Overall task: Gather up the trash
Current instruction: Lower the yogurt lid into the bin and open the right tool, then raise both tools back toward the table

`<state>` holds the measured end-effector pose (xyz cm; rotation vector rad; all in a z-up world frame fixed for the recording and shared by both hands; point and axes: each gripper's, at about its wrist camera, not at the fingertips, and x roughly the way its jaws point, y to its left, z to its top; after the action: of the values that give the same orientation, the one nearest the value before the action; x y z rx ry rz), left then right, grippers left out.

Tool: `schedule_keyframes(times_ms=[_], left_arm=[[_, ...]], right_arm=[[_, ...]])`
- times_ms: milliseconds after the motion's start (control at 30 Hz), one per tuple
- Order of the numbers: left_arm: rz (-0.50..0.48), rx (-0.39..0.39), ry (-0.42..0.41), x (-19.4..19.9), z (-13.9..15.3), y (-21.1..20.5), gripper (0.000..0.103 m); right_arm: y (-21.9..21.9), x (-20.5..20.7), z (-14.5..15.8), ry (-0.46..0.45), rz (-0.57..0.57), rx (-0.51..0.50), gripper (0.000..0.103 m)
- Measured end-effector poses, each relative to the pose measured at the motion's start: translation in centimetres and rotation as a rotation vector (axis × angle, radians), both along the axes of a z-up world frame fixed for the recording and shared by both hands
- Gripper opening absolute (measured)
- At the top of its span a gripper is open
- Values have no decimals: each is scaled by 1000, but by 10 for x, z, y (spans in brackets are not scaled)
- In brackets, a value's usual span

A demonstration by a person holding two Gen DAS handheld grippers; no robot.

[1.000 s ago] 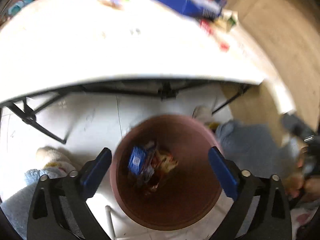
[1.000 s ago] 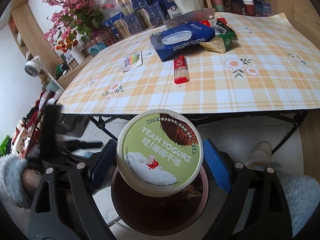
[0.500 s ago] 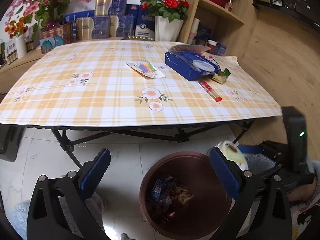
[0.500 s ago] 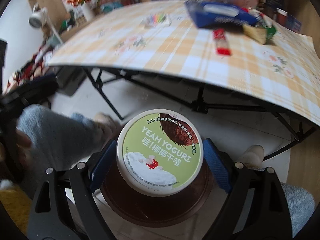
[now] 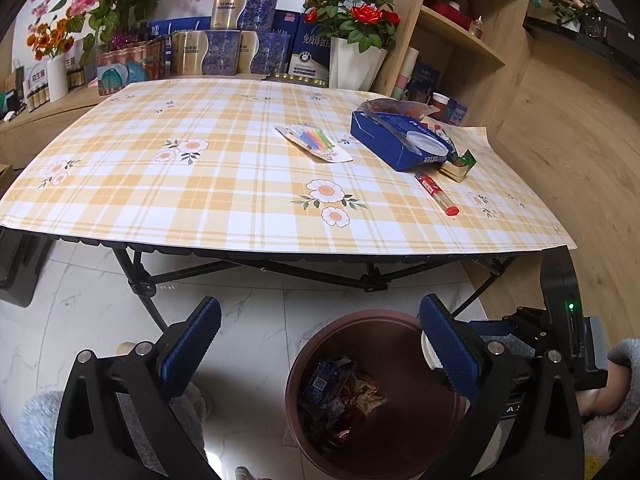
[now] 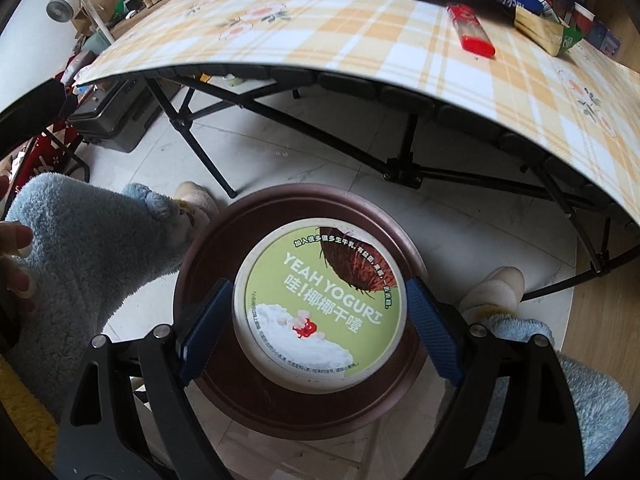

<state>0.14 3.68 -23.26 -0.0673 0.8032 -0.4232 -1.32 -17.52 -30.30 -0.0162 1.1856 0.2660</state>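
1. White marble floor tiles lie under my rig, with a folding table [image 5: 248, 184] in a yellow plaid cloth ahead of both cameras.
2. My right tool [image 6: 320, 328] points steeply down, and its blue pads [image 6: 434, 332] are clamped on either side of a round yogurt tub [image 6: 320, 308] with a green lid reading "YEAH YOGURT".
3. That tub hangs directly over the open mouth of a brown trash bin [image 6: 208, 396] standing on the floor just in front of the table's edge.
4. My left tool [image 5: 320, 352] is spread wide with nothing between its pads; it sits above the floor beside the same trash bin [image 5: 400, 432].
5. From the left wrist view I see crumpled wrappers [image 5: 340, 392] already lying at the bottom of the bin, and a sliver of the tub's white rim [image 5: 427, 350] peeks out behind my left tool's right pad.
6. On the table farther out lie a red-capped tube [image 5: 434, 192], a blue coffee box [image 5: 400, 144], a green-and-gold packet [image 5: 460, 164] touching the box, and a flat pack of coloured markers [image 5: 314, 142] apart from them.
7. Fluffy blue sleeves or trouser legs [image 6: 92, 248] and a pale slipper [image 6: 496, 284] flank the bin.
8. Behind the table stand gift boxes [image 5: 236, 40] and a white vase of red roses [image 5: 352, 40].
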Motion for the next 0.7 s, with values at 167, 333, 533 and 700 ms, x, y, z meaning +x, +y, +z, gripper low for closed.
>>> schedule_keyframes(times_ms=[167,333,533,700], left_arm=[[-7,10,-3,-1,0,-3,97],[-1,5,1,0,-1,-1,97],[11,-2,0,-1,-1,2,97],[22,-10,-18,-2,2,3,97]], right_arm=[[-2,-1,4,-20,-9,3,87],[-5,-1,6,-28,-30,8,88],[-2,-4,12,-54,-21,5,97],[-3,-8,22,-93,-24,13,97]])
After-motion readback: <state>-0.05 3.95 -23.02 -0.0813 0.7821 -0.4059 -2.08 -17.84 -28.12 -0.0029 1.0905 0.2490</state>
